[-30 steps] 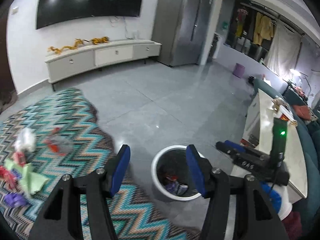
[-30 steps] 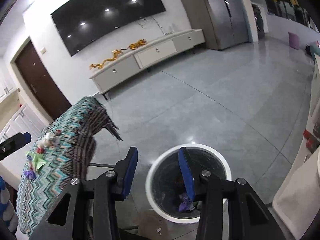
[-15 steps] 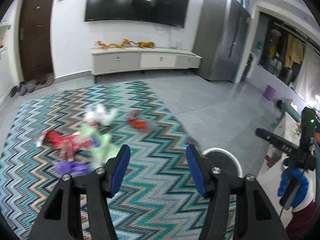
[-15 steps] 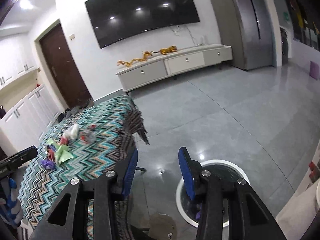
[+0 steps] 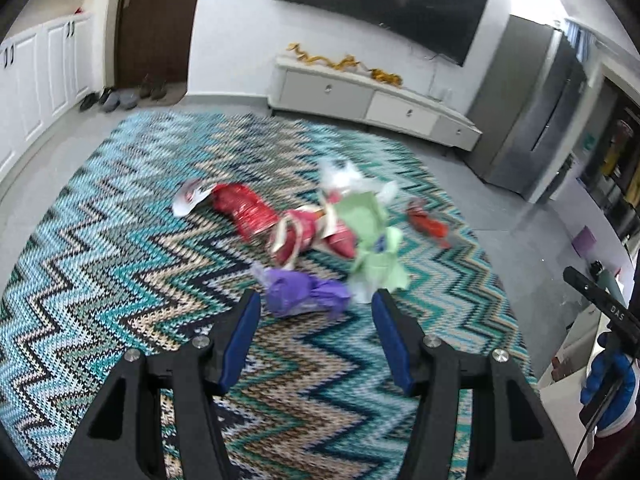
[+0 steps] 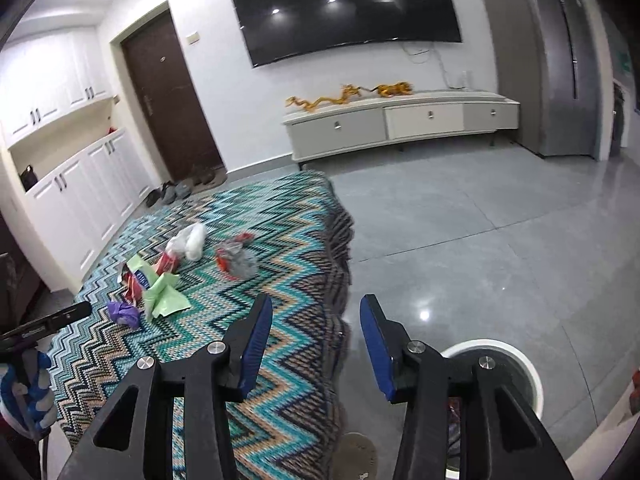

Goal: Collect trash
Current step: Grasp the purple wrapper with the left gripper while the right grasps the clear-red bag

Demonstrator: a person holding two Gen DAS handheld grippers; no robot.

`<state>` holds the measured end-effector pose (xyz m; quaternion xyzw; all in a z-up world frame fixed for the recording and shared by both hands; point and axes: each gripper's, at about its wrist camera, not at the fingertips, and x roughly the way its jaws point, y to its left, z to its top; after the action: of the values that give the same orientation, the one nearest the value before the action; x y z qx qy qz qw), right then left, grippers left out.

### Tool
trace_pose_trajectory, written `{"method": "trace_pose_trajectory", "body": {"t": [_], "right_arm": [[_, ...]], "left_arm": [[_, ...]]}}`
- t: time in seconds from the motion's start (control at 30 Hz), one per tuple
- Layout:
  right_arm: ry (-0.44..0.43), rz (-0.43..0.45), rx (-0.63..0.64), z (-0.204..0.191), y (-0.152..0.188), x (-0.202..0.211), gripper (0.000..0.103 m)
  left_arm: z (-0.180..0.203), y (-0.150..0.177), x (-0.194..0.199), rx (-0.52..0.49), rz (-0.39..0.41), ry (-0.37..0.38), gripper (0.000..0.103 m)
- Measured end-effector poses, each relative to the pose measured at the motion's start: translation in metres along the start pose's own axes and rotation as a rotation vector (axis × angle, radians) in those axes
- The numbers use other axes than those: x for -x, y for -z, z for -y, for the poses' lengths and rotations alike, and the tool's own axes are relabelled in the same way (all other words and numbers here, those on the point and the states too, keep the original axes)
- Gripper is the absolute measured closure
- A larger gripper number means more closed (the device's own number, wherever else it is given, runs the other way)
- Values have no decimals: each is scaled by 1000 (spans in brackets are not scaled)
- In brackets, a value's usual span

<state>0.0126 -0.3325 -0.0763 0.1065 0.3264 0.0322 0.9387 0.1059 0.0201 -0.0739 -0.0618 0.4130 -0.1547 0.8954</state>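
Observation:
A pile of trash lies on a zigzag-patterned cloth (image 5: 120,264): a purple wrapper (image 5: 300,294), green paper (image 5: 378,256), red wrappers (image 5: 256,210), a white bag (image 5: 344,178) and a red-grey wrapper (image 5: 428,224). My left gripper (image 5: 316,320) is open and empty, just in front of the purple wrapper. My right gripper (image 6: 316,328) is open and empty, over the cloth's right edge. The white-rimmed trash bin (image 6: 516,364) stands on the floor at lower right in the right wrist view. The pile also shows in the right wrist view, with the green paper (image 6: 164,292) at its front.
A grey tiled floor (image 6: 480,240) lies right of the cloth-covered table. A low TV cabinet (image 6: 400,124) stands against the far wall under a black TV (image 6: 344,8). A tall grey fridge (image 6: 560,56) stands at right, white cupboards (image 6: 72,192) and a dark door (image 6: 168,100) at left.
Both grippers swung left from the bin toward the table. The left one moved up to the trash pile; the bin dropped out of its view. Both stayed open.

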Motion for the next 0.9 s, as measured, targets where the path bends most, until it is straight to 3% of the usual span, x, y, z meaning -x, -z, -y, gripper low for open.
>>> {"method": "trace_pose_trajectory", "body": {"t": [0.23, 0.4, 0.67, 0.9], "right_arm": [[-51, -55, 56, -24, -12, -44, 54], [-83, -89, 100, -41, -20, -77, 44], [-120, -135, 160, -65, -36, -136, 36], [-132, -175, 207, -85, -39, -175, 36]], "left_arm": [[-9, 0, -33, 21, -68, 3, 47], [-12, -1, -55, 27, -100, 5, 48], [-18, -9, -72, 43, -102, 12, 48], [-21, -13, -77, 56, -89, 20, 48]]}}
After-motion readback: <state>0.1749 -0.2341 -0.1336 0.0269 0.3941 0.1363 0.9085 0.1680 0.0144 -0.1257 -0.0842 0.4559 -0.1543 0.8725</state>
